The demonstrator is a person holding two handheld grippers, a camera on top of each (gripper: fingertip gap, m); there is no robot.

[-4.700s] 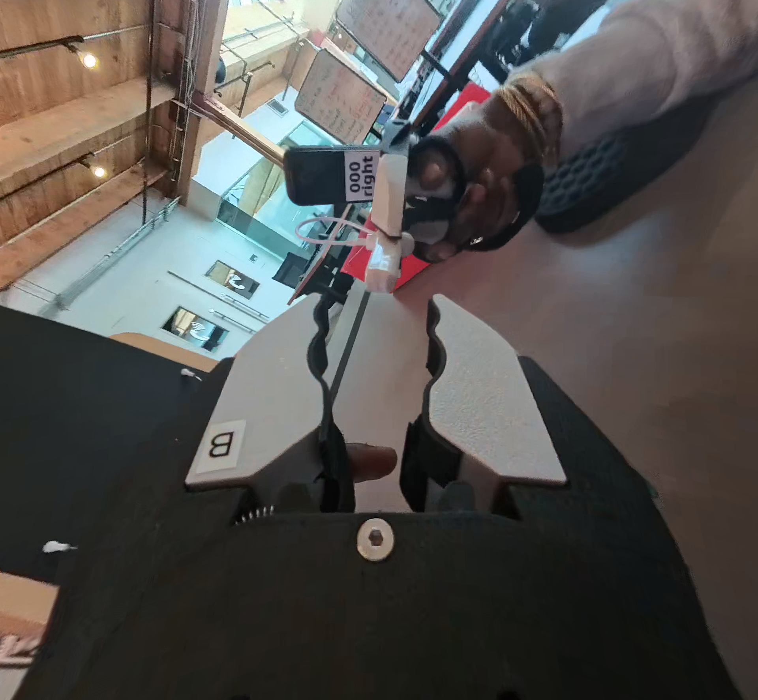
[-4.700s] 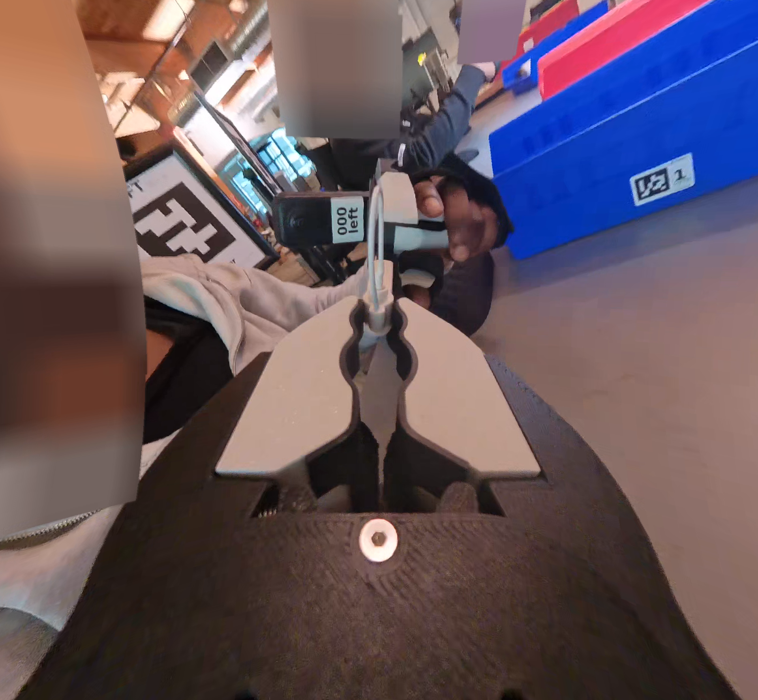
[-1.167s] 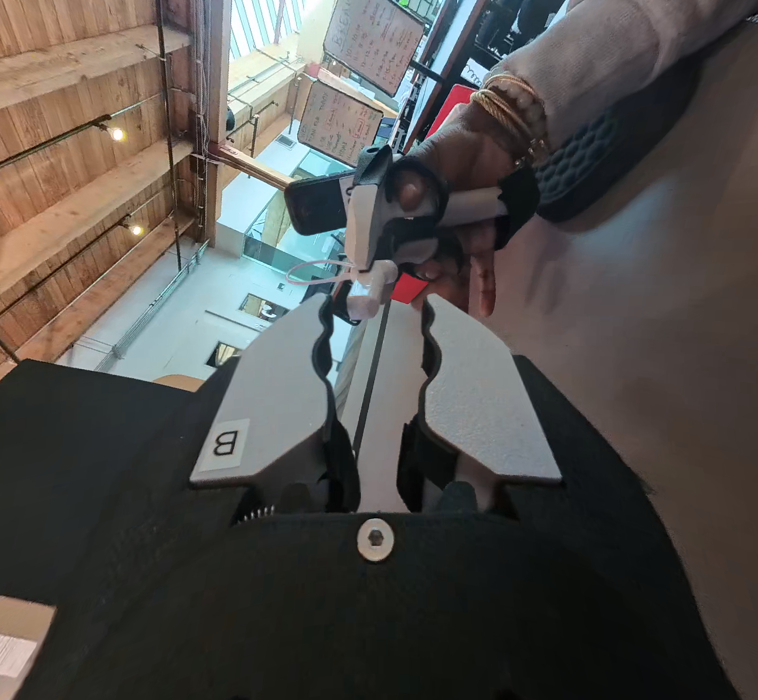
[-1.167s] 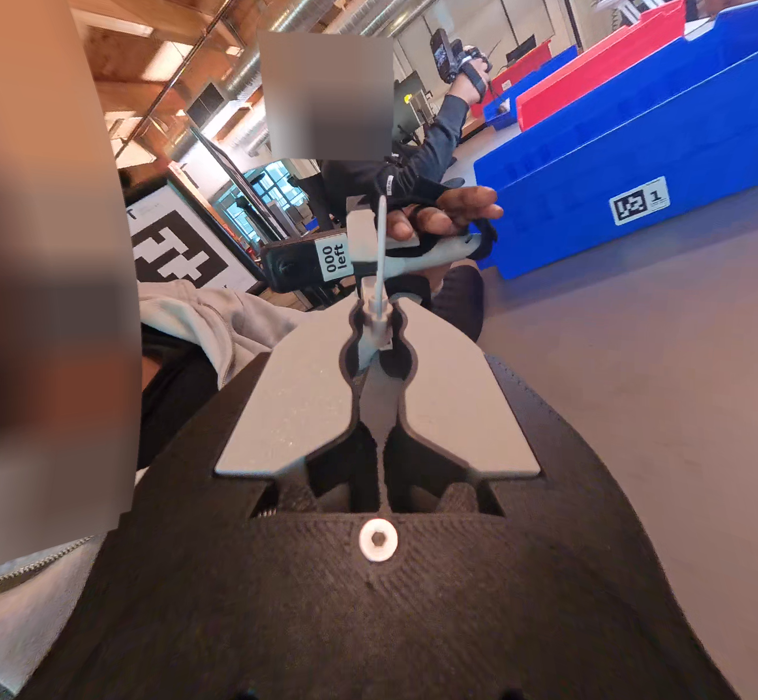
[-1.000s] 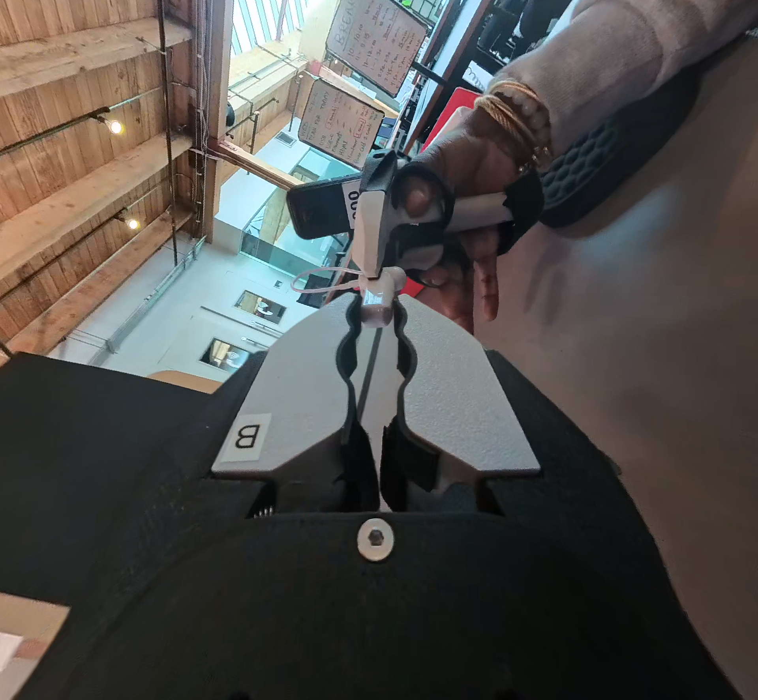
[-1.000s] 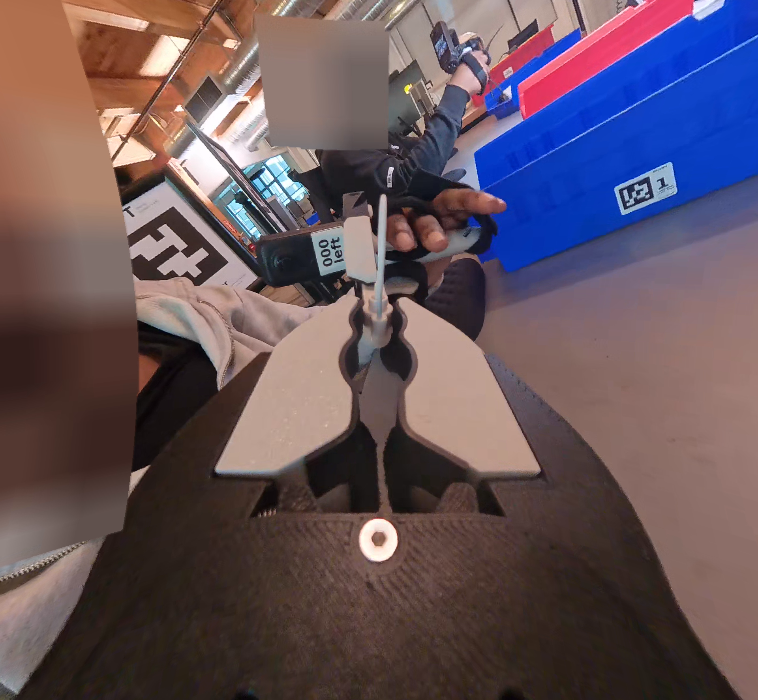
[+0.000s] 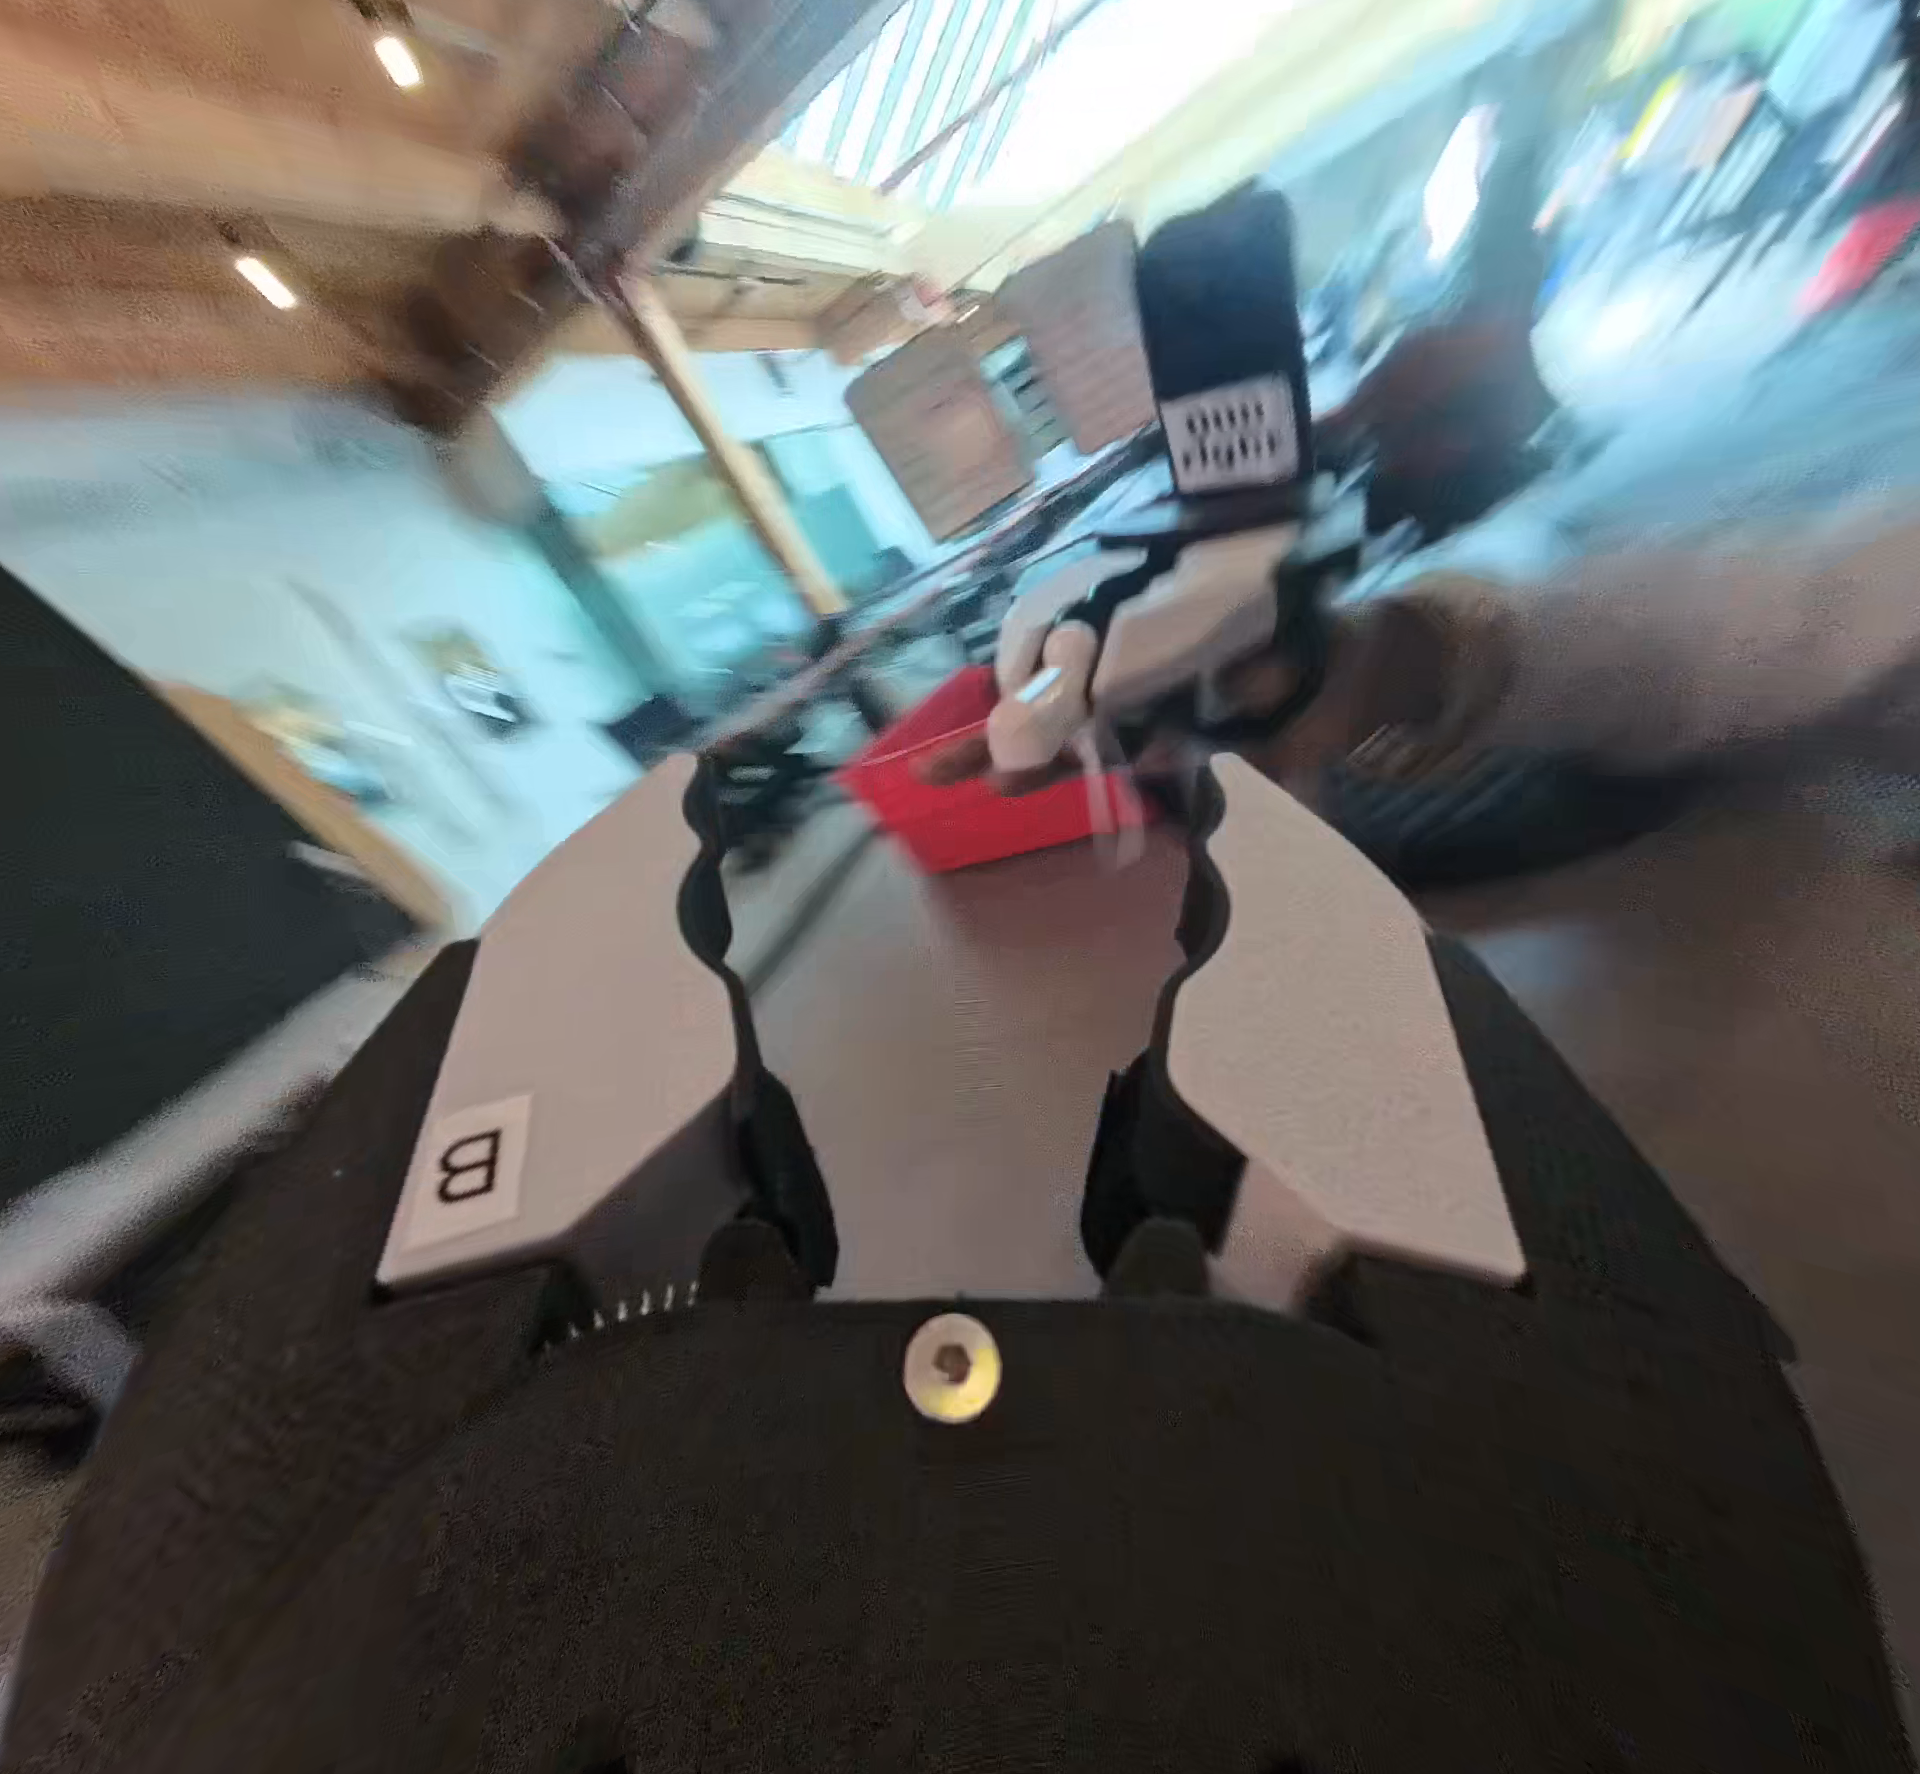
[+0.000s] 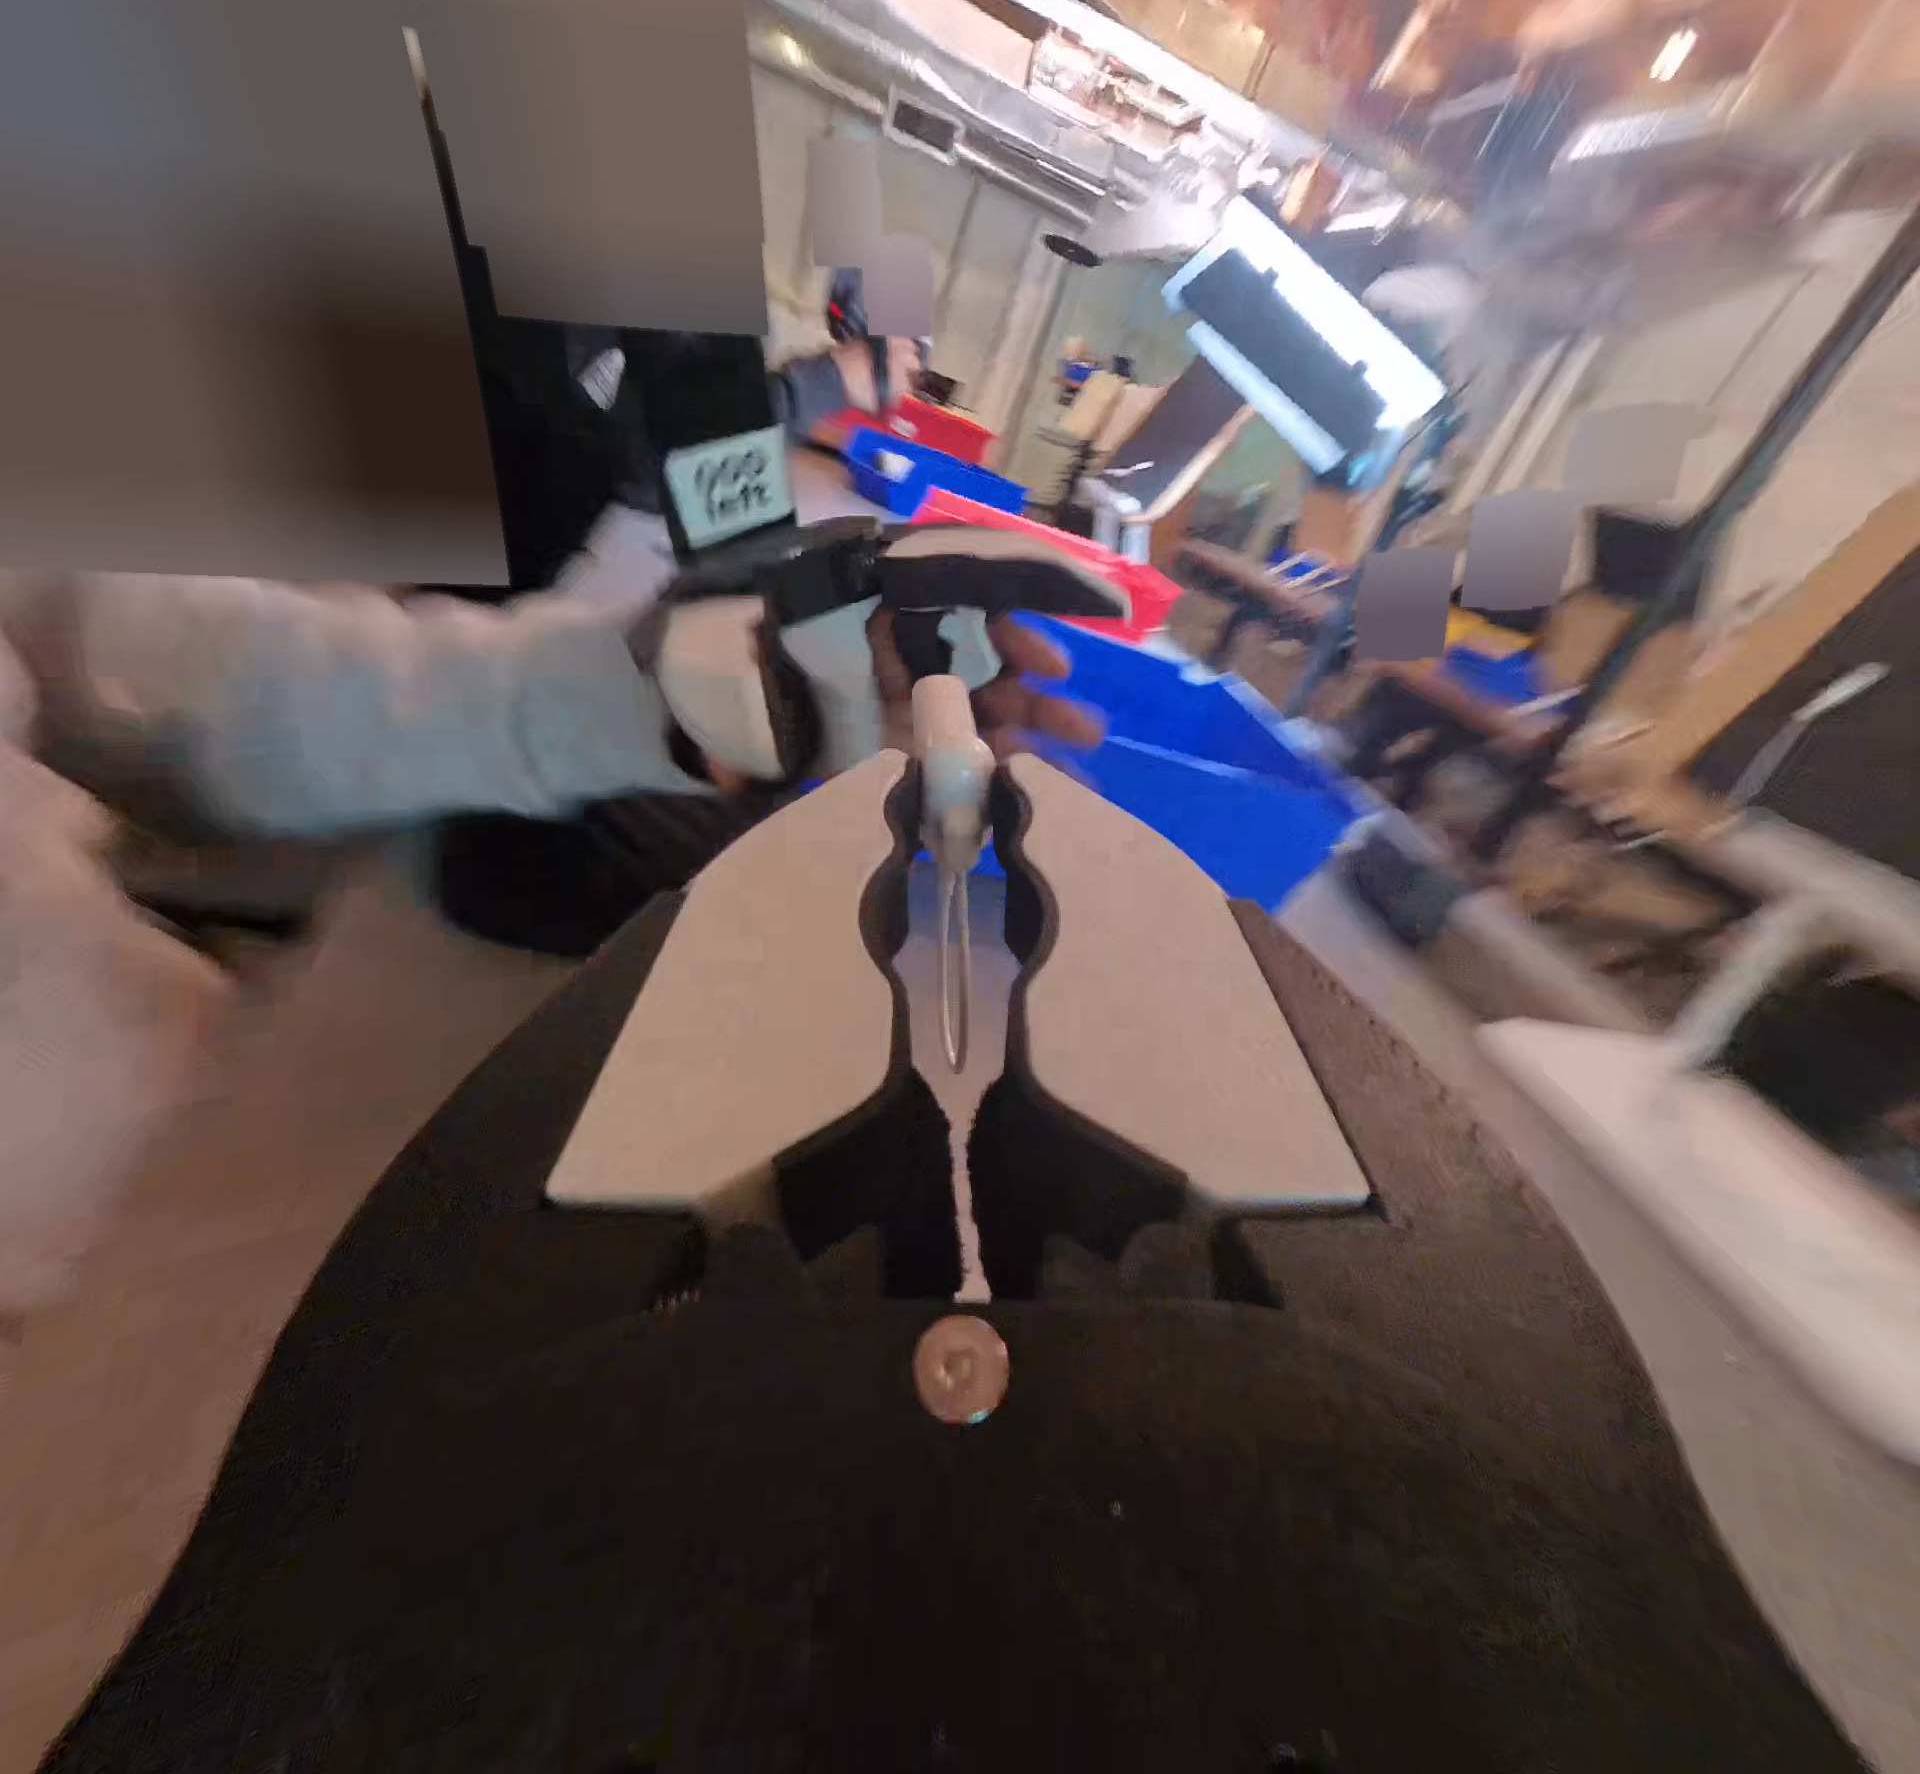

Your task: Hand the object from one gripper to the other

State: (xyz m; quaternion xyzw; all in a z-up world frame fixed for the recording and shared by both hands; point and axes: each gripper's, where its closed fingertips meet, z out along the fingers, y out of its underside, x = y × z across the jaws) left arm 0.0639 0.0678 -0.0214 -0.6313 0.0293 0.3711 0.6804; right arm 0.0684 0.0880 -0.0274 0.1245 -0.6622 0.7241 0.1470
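Note:
My right gripper [image 8: 956,770] is shut on a small beige object [image 8: 943,722] that sticks out past its tips. A thin wire loop [image 8: 954,976] hangs from the object back between the fingers. My left gripper [image 7: 954,774] is open and empty, with its jaws wide apart. In the left wrist view the right gripper [image 7: 1075,659] holds the beige object [image 7: 1023,722] just beyond and slightly right of the left fingertips. In the right wrist view the left gripper [image 8: 997,576] shows side-on above and behind the object, held by a hand in a grey sleeve [image 8: 364,716].
A red bin [image 7: 966,815] stands on the brown table [image 7: 935,1018] behind the object. Blue bins [image 8: 1174,716] and a red bin [image 8: 1049,550] lie beyond the grippers. White bins [image 8: 1704,1163] are at the right. Both views are motion-blurred.

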